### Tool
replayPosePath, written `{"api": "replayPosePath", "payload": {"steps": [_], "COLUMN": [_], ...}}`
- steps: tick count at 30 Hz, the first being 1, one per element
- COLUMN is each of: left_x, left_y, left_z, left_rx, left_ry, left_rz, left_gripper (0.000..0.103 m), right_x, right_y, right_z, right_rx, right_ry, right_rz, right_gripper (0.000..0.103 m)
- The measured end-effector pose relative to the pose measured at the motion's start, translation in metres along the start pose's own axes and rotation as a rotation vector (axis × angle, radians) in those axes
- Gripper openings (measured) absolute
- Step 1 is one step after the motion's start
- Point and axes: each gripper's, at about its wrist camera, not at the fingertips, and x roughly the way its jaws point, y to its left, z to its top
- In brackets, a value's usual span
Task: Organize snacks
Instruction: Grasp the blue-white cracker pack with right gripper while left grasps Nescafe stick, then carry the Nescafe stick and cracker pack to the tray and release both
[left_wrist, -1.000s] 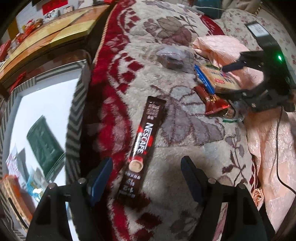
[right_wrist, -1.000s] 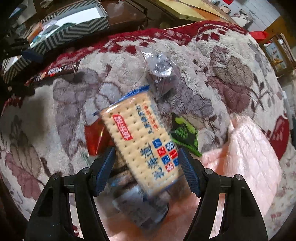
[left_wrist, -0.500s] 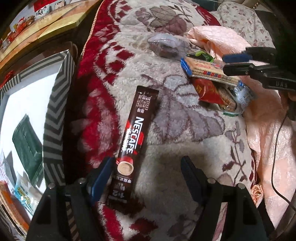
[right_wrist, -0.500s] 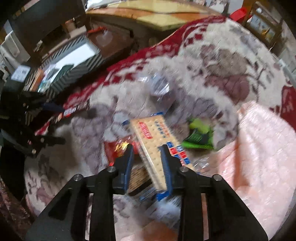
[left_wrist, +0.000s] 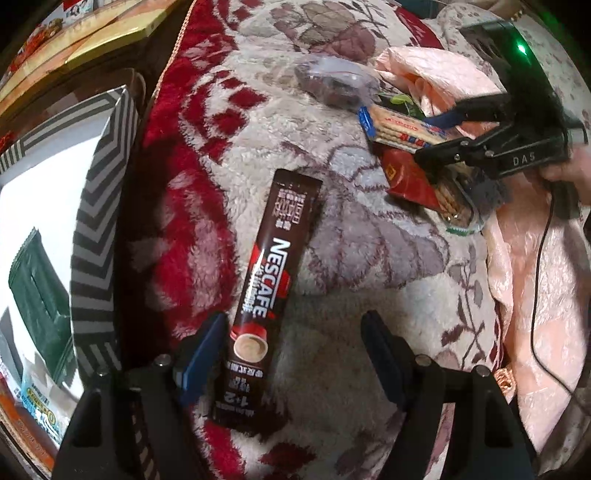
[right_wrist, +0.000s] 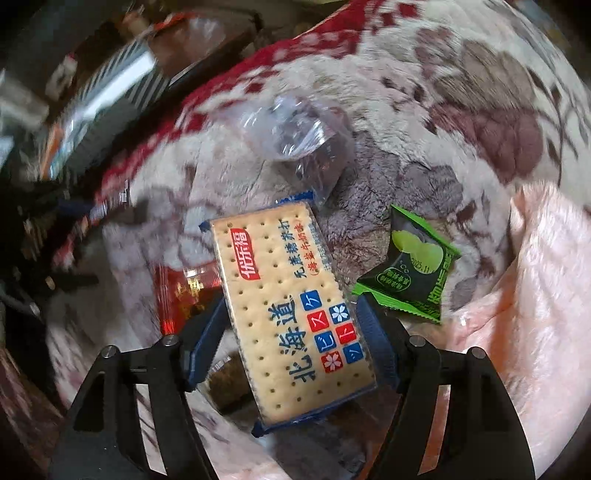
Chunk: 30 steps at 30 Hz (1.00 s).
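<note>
A brown Nescafe stick (left_wrist: 275, 266) lies lengthwise on the floral blanket (left_wrist: 369, 258). My left gripper (left_wrist: 293, 321) is open and points down over the stick's lower end, which sits by the left finger. My right gripper (right_wrist: 291, 306) points down over a cracker pack (right_wrist: 288, 306). Its jaws are opening, and the pack lies flat between the fingers, which stand close to its long edges. In the left wrist view the right gripper (left_wrist: 430, 138) straddles the cracker pack (left_wrist: 399, 127). A red packet (right_wrist: 181, 291) and a clear pack of sticks (left_wrist: 454, 199) lie under it.
A clear bag with a dark snack (right_wrist: 306, 147) and a green candy (right_wrist: 410, 269) lie beside the crackers. A striped box (left_wrist: 99, 206) at the left holds a green packet (left_wrist: 37, 295) and other snacks. Pink cloth (left_wrist: 554, 277) bunches at the right, where a hand (left_wrist: 569, 173) holds the right gripper.
The right gripper's fingers drew narrow half a second ago and now stand wide around the cracker pack, after a roll. The left gripper has sunk slightly toward the coffee stick.
</note>
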Motion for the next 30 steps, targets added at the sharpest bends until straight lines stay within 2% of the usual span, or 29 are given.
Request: {"api": "replayPosePath", "payload": {"steps": [2, 4, 6, 7, 8, 11, 17, 20, 26, 30], "left_x": [0.0, -0.001, -0.001, -0.001, -0.002, -0.006, -0.015, -0.025, -0.038, -0.047], "left_y": [0.002, 0.004, 0.006, 0.007, 0.009, 0.013, 0.001, -0.007, -0.018, -0.02], "left_z": [0.001, 0.001, 0.002, 0.001, 0.0, -0.003, -0.012, -0.025, -0.044, -0.05], "left_rx": [-0.006, -0.017, -0.018, -0.015, -0.017, -0.026, -0.024, -0.038, -0.078, -0.104], "left_ry": [0.0, -0.009, -0.02, -0.027, -0.033, -0.051, -0.094, -0.123, -0.176, -0.212], "left_rz": [-0.006, -0.004, 0.024, 0.049, 0.064, 0.058, 0.091, 0.082, 0.129, 0.161], "left_gripper": [0.077, 0.073, 0.056, 0.043, 0.035, 0.024, 0.022, 0.021, 0.021, 0.021], "right_x": [-0.002, -0.007, -0.011, -0.012, -0.015, -0.027, -0.047, -0.046, -0.033, -0.027], "right_y": [0.006, 0.014, 0.023, 0.028, 0.034, 0.055, 0.106, 0.117, 0.116, 0.122], "right_z": [-0.004, -0.012, -0.023, -0.029, -0.034, -0.054, -0.093, -0.11, -0.134, -0.142], "right_rx": [-0.005, -0.003, 0.029, 0.045, 0.06, 0.117, 0.206, 0.255, 0.401, 0.439], "right_ry": [-0.02, -0.049, -0.082, -0.103, -0.122, -0.212, -0.365, -0.39, -0.42, -0.426], "right_rz": [-0.007, -0.033, -0.051, -0.055, -0.065, -0.086, -0.081, -0.076, -0.019, -0.015], "right_gripper": [0.056, 0.055, 0.055, 0.055, 0.055, 0.055, 0.055, 0.055, 0.055, 0.055]}}
